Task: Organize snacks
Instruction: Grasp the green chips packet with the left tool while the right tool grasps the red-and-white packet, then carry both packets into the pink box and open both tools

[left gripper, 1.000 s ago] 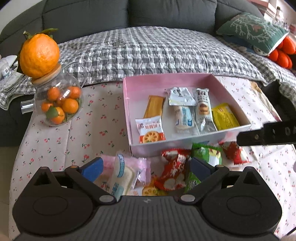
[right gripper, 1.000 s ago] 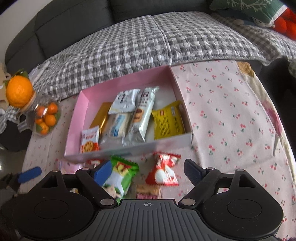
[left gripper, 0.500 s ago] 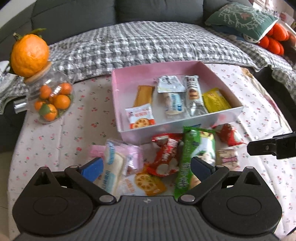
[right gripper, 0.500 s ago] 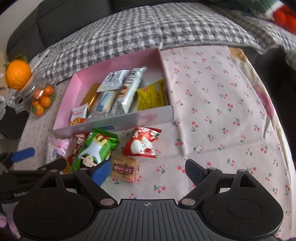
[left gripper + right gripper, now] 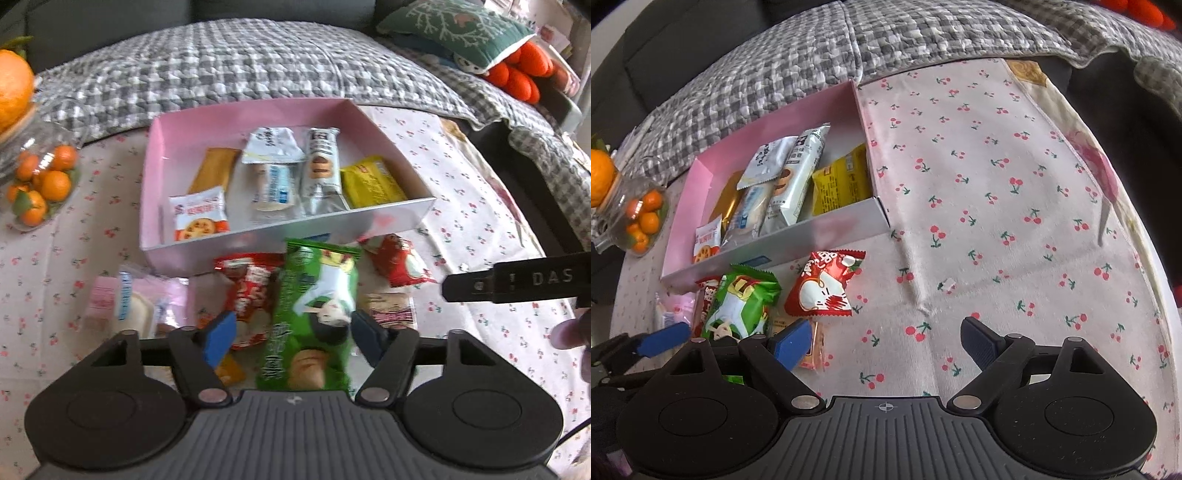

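Six snacks lie in the pink box. Five more sit before it on the worktop. The left gripper jaws are closing around the green packet; the right gripper jaws stand wide, empty.

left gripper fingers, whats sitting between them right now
In the left wrist view the left gripper is closing around the green snack packet, with part of a red packet beside it.

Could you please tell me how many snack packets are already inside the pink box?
6 in the pink box: orange bar, cookie packet, white pouch, blue-white packet, silver bar, yellow packet. Others could lie hidden underneath.
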`<state>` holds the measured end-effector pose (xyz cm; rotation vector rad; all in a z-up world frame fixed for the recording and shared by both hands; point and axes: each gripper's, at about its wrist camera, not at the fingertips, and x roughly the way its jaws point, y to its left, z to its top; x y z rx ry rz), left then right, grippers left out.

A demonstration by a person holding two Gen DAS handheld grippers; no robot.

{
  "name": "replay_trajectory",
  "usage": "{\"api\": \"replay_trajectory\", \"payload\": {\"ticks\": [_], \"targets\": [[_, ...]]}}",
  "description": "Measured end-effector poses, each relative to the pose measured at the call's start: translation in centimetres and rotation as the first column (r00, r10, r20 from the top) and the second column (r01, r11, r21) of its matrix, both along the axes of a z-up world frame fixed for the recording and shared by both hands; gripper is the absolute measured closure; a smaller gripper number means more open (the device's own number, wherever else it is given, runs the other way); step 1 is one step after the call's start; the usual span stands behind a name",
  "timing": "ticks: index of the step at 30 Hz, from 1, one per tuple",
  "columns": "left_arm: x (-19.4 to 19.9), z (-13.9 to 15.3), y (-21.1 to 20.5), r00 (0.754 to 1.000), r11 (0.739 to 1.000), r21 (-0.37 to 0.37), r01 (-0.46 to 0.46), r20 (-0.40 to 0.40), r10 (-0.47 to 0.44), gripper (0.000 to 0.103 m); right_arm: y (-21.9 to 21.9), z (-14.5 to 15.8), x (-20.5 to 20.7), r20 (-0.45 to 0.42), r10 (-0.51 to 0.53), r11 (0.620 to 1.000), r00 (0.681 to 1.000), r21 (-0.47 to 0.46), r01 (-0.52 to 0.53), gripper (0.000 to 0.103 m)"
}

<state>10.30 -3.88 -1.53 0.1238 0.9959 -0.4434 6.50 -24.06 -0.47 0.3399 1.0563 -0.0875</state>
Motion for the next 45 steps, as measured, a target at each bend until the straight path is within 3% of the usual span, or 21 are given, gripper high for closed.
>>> {"api": "replay_trajectory", "payload": {"ticks": [11,20,28,45], "targets": [[0.4,-0.7,-1.4,1.000,1.000,0.027,0.014,-0.017,-0.014,0.056,-0.3,-0.7,2.0,0.001,-0.045,0.994,0.999,0.101,0.045,0.013],[0.5,-0.4,-1.1,1.000,1.000,0.019,0.007,-0.029,-0.007,0.061,1.1,-1.1,3.4,-0.003,-0.049,0.994,0.999,0.097,0.049,0.015],[0.1,0.0,-0.6,0.999,1.000,0.000,0.003,-0.032,-0.003,0.061,1.9,-2.0,4.0,-0.004,-0.016,0.998,1.000,0.064,0.016,0.057],[-0.3,1.6,0.7,0.999,0.997,-0.067,-0.030,-0.022,0.029,0.062,1.4,-0.6,2.4,0.009,0.012,0.996,1.000,0.087,-0.012,0.063]]}}
